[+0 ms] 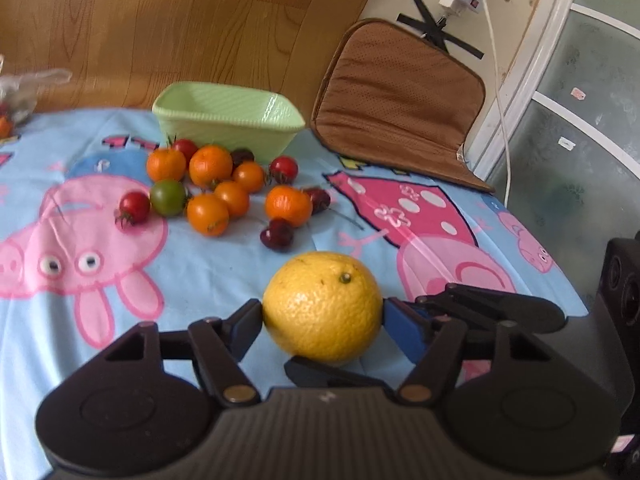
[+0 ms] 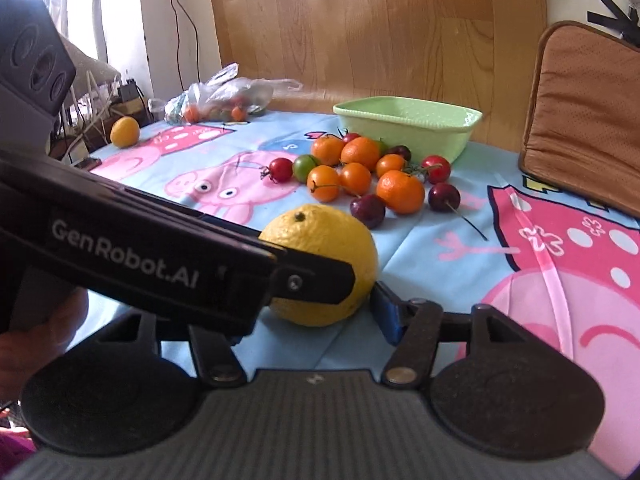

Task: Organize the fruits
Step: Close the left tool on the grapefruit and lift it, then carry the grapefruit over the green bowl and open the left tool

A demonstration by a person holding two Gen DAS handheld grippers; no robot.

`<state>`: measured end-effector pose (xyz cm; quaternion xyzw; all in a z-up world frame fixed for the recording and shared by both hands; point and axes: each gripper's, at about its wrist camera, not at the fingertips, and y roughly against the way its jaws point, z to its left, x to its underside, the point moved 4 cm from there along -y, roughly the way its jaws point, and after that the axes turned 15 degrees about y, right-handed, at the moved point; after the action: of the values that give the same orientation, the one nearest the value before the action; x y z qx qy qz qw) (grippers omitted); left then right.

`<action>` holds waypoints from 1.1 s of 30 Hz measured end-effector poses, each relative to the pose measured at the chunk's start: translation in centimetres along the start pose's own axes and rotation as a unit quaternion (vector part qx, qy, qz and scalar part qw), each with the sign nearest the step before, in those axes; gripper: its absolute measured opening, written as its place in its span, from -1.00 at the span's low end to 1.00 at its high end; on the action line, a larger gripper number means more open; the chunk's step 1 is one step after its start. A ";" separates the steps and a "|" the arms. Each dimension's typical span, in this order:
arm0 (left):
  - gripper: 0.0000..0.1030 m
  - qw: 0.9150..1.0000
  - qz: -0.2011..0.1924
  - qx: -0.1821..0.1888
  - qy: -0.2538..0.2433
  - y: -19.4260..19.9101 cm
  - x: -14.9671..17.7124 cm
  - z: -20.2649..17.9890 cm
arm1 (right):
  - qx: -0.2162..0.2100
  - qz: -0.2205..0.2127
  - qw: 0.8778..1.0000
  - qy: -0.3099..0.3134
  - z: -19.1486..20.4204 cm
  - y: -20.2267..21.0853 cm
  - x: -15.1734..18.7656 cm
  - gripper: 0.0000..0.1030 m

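Observation:
A large yellow orange (image 1: 322,306) sits between the fingers of my left gripper (image 1: 322,316), which touch it on both sides just above the cartoon tablecloth. The orange also shows in the right wrist view (image 2: 320,236). My right gripper (image 2: 316,312) sits around the same orange; its right pad touches it and its left finger is hidden behind the left gripper's body (image 2: 160,264). Beyond lie small orange, red and green tomatoes and dark cherries (image 1: 224,188) in front of an empty green bowl (image 1: 228,120), also seen from the right (image 2: 408,124).
A brown cushion (image 1: 400,96) leans at the table's far right. A plastic bag of fruit (image 2: 224,98) and a second yellow orange (image 2: 125,131) lie at the far left. A wooden panel stands behind the table. The table edge drops off at right.

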<state>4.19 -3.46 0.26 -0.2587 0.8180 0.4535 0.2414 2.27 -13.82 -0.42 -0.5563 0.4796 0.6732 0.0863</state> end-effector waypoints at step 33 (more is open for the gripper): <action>0.46 0.994 -0.106 0.000 0.012 -3.9 -13.3 2.1 | 0.059 -0.051 0.997 -0.030 -12.3 -5.4 -6.6 0.26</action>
<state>17.02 -0.71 5.29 -0.3495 0.7886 0.4224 0.2784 16.41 -17.38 3.09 -0.5540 0.4862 0.6548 0.1674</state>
